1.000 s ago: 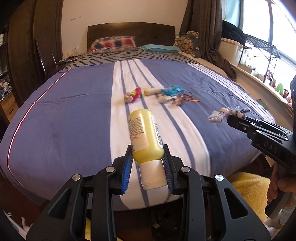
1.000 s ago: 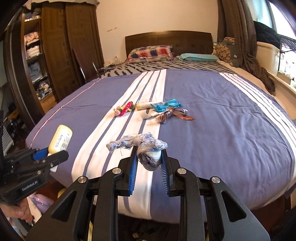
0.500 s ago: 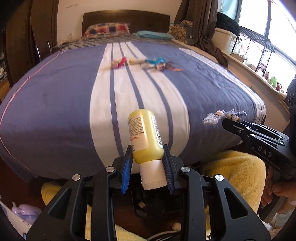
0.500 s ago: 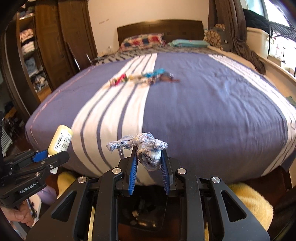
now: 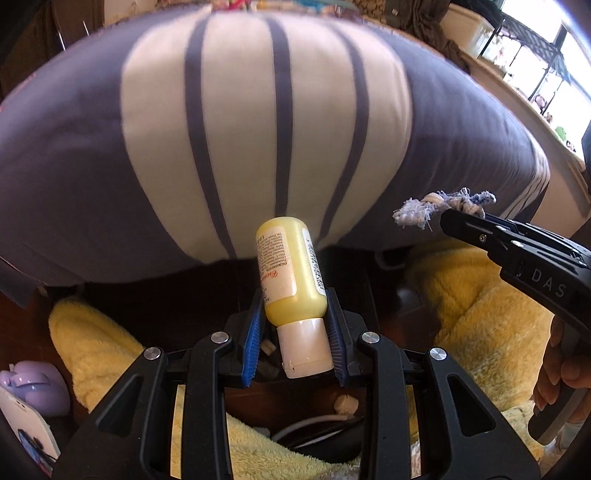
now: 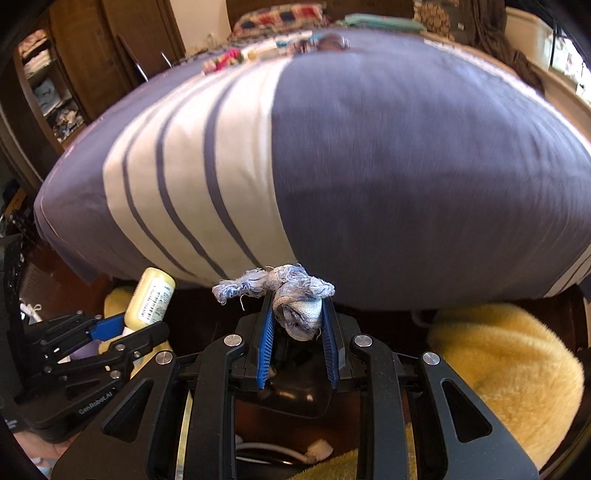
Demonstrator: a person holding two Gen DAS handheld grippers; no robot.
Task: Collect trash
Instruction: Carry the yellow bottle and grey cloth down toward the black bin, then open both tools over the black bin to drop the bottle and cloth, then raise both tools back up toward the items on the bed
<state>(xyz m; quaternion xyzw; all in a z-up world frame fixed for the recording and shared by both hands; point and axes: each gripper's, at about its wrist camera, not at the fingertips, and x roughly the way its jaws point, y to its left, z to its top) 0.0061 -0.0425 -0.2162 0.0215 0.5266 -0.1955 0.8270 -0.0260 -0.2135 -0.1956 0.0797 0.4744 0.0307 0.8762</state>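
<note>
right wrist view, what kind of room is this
Most likely a bedroom: a large bed with a striped cover fills the view, a plaid pillow lies at its head, and a wooden wardrobe with folded clothes stands beside it.

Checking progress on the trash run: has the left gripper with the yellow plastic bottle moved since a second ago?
Yes. The left gripper, shut on the yellow plastic bottle, has dropped below the striped bedspread's edge.
</note>
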